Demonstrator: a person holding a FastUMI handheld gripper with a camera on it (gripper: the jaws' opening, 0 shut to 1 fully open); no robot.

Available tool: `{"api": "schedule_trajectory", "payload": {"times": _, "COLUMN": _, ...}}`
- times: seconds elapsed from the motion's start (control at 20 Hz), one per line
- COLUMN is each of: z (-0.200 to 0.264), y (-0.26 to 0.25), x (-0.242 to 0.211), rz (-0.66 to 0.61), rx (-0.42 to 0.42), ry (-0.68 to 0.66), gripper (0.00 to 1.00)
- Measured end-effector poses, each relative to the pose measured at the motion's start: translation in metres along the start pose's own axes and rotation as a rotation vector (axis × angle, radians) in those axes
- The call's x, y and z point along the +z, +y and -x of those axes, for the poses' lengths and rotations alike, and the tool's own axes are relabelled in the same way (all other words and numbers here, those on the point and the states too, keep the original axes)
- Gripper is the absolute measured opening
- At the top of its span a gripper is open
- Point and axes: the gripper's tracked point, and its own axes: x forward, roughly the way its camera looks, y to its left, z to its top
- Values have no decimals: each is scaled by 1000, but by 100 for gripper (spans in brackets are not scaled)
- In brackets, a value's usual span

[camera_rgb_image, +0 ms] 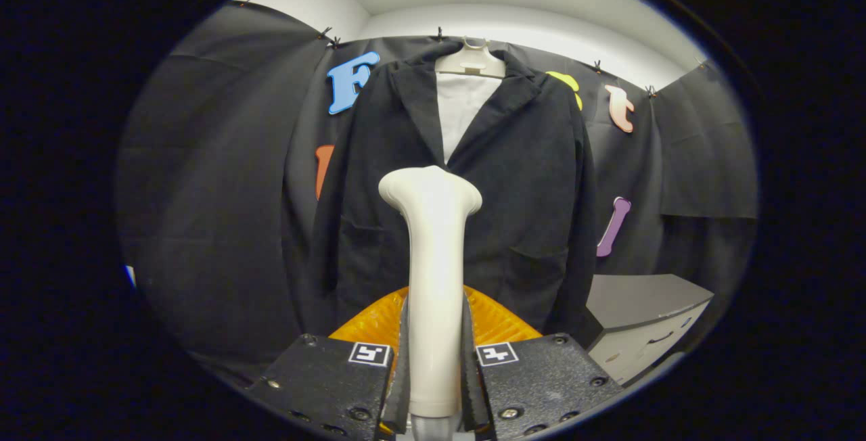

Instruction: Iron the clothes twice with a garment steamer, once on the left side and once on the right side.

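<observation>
A cream garment steamer (434, 272) stands upright between my two fingers, and my gripper (435, 360) is shut on its handle. Its wide head rises to about the jacket's lower lapels. Beyond it hangs a black jacket (528, 177) with a white lining, on a white hanger (471, 61) against the booth's black cloth wall. The steamer head sits in front of the jacket's middle; I cannot tell whether it touches the fabric. The jacket's lower middle is hidden behind the steamer.
An orange ribbed object (497, 319) lies just ahead of the fingers, below the jacket's hem. A grey-topped white cabinet (643, 322) stands to the right of the jacket.
</observation>
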Motion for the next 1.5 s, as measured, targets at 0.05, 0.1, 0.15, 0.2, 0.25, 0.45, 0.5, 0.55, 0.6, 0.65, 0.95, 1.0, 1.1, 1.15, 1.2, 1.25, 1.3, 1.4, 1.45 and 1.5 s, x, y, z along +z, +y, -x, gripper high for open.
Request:
{"api": "schedule_trajectory", "payload": {"times": 0.05, "z": 0, "y": -1, "x": -9, "rz": -5, "rx": -3, "ry": 19, "gripper": 33}}
{"api": "schedule_trajectory", "payload": {"times": 0.1, "z": 1, "y": -3, "x": -16, "rz": -12, "rx": -7, "ry": 37, "gripper": 33}}
{"api": "schedule_trajectory", "payload": {"times": 0.15, "z": 2, "y": -5, "x": -22, "rz": -19, "rx": -13, "ry": 51, "gripper": 33}}
{"api": "schedule_trajectory", "payload": {"times": 0.2, "z": 3, "y": -7, "x": -28, "rz": -20, "rx": -18, "ry": 60, "gripper": 33}}
{"api": "schedule_trajectory", "payload": {"times": 0.25, "z": 2, "y": -8, "x": -33, "rz": -16, "rx": -22, "ry": 69, "gripper": 33}}
{"api": "schedule_trajectory", "payload": {"times": 0.45, "z": 3, "y": -3, "x": -57, "rz": 1, "rx": -4, "ry": 109, "gripper": 33}}
{"api": "schedule_trajectory", "payload": {"times": 0.5, "z": 3, "y": 0, "x": -64, "rz": 8, "rx": 4, "ry": 119, "gripper": 33}}
{"api": "schedule_trajectory", "payload": {"times": 0.55, "z": 4, "y": 3, "x": -71, "rz": 14, "rx": 12, "ry": 131, "gripper": 33}}
{"api": "schedule_trajectory", "payload": {"times": 0.6, "z": 4, "y": 7, "x": -77, "rz": 20, "rx": 21, "ry": 143, "gripper": 33}}
{"api": "schedule_trajectory", "payload": {"times": 0.65, "z": 5, "y": 11, "x": -86, "rz": 30, "rx": 29, "ry": 158, "gripper": 33}}
{"api": "schedule_trajectory", "payload": {"times": 0.95, "z": 10, "y": 34, "x": -141, "rz": 69, "rx": 57, "ry": 261, "gripper": 33}}
{"api": "schedule_trajectory", "payload": {"times": 1.0, "z": 11, "y": 36, "x": -147, "rz": 71, "rx": 63, "ry": 277, "gripper": 33}}
{"api": "schedule_trajectory", "payload": {"times": 1.1, "z": 13, "y": 39, "x": -162, "rz": 79, "rx": 70, "ry": 299, "gripper": 33}}
{"api": "schedule_trajectory", "payload": {"times": 1.15, "z": 14, "y": 42, "x": -171, "rz": 89, "rx": 74, "ry": 312, "gripper": 33}}
{"api": "schedule_trajectory", "payload": {"times": 1.2, "z": 16, "y": 46, "x": -181, "rz": 95, "rx": 81, "ry": 323, "gripper": 33}}
{"api": "schedule_trajectory", "payload": {"times": 1.25, "z": 17, "y": 49, "x": -185, "rz": 103, "rx": 86, "ry": 331, "gripper": 33}}
{"api": "schedule_trajectory", "payload": {"times": 1.3, "z": 17, "y": 51, "x": -190, "rz": 110, "rx": 89, "ry": 341, "gripper": 33}}
{"api": "schedule_trajectory", "payload": {"times": 1.4, "z": 19, "y": 55, "x": -198, "rz": 120, "rx": 93, "ry": 364, "gripper": 33}}
{"api": "schedule_trajectory", "payload": {"times": 1.45, "z": 21, "y": 55, "x": -201, "rz": 120, "rx": 95, "ry": 375, "gripper": 33}}
{"api": "schedule_trajectory", "payload": {"times": 1.5, "z": 24, "y": 55, "x": -201, "rz": 113, "rx": 94, "ry": 373, "gripper": 33}}
